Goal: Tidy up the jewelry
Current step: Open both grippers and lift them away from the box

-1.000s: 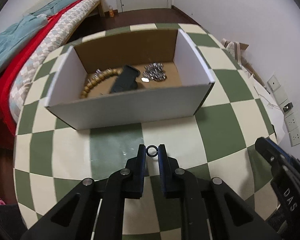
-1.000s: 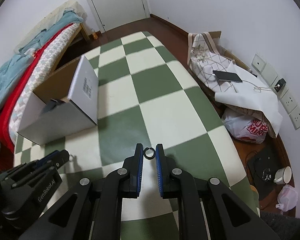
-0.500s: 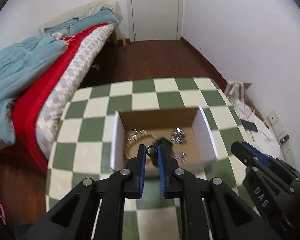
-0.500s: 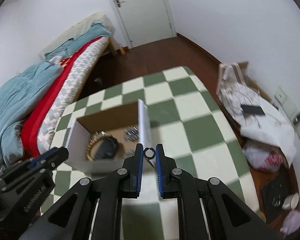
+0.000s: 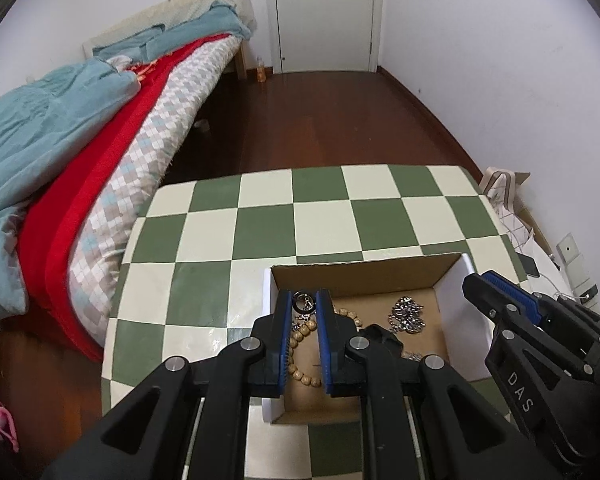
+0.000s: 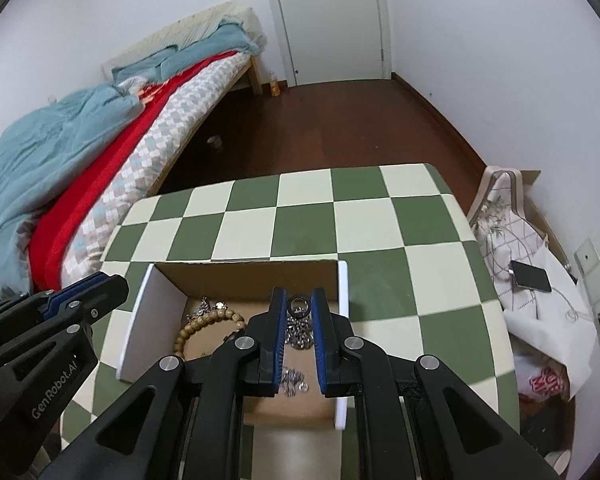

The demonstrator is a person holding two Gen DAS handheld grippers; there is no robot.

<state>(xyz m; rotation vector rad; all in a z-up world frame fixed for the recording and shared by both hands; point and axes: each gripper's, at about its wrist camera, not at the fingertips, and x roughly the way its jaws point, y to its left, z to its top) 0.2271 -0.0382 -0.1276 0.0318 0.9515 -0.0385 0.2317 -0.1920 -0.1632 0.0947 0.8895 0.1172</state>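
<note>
On the checkered table (image 5: 324,220), the box (image 5: 452,270) holds beads (image 5: 302,332) and chains (image 5: 406,314); each tool grips a ring.

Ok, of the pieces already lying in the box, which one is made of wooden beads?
The bead bracelet on the left side of the cardboard box: round tan beads in a loop. The other loose pieces, like the chain pile, are silver metal.

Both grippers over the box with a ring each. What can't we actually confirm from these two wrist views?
- Box floor, near part: hidden by both grippers' fingers, both views.
- Black item in the box: mostly behind the left gripper, left view; identity unclear.
- Ring in the right gripper: too small for detail; same for the left ring.
- Silver chains: count unreadable.
</note>
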